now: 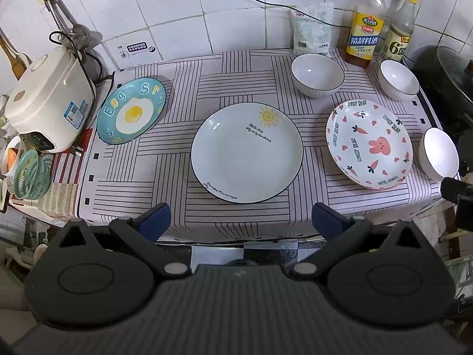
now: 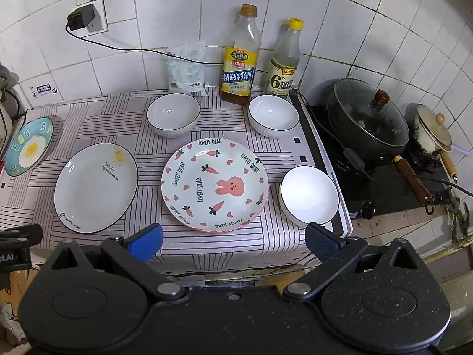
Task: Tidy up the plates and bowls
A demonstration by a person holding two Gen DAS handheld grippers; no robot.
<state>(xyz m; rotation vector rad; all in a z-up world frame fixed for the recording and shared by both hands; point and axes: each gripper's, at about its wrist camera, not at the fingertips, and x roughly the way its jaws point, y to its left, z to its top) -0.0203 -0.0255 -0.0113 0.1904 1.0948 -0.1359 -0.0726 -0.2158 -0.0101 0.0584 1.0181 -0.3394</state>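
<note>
Three plates (image 1: 246, 152) and three bowls (image 1: 317, 75) spread singly across cloth (image 1: 177, 94), unstacked, easy to reach; left gripper (image 1: 241, 219) and right gripper (image 2: 233, 241) both spread wide, empty, short of near edge.

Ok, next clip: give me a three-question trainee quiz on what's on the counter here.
1. How many white bowls stand on the striped cloth?
2. True or false: the sun plate lies between the egg plate and the rabbit plate.
3. What are the left tongs and right tongs holding? A) a bowl B) a plate C) nothing

Key:
1. Three: the back left bowl, the back right bowl, the front right bowl.
2. True.
3. C; both are open, short of the counter.
</note>
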